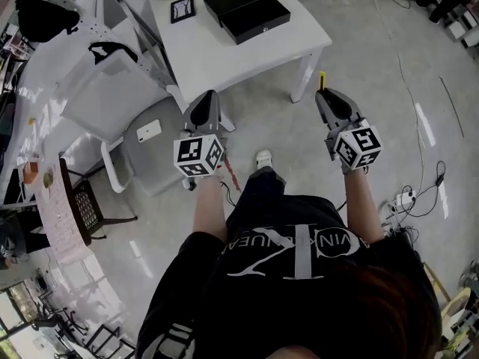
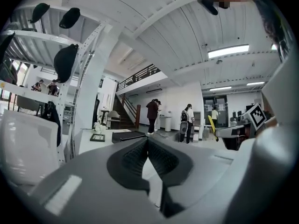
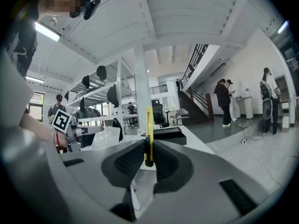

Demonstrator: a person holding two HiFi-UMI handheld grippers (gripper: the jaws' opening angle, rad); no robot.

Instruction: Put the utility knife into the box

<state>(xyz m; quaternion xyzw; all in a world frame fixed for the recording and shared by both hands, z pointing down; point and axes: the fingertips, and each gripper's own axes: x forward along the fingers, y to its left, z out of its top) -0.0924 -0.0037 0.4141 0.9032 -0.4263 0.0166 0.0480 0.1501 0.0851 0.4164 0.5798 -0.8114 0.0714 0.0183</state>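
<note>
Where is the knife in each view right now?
Head view: knife sticks up from the right gripper, right of the table.
Left gripper view: knife is a yellow strip, right of centre.
Right gripper view: knife stands upright at centre, clamped between the jaws.
Landmark: the black box on the table shows in all three.

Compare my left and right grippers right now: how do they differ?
The right gripper is shut on the yellow utility knife, which stands upright between its jaws; the left gripper has its jaws together on nothing. In the head view, the left gripper sits by the near corner of the white table, the right gripper over the floor beside it. Both point toward the table, short of the black box.
</note>
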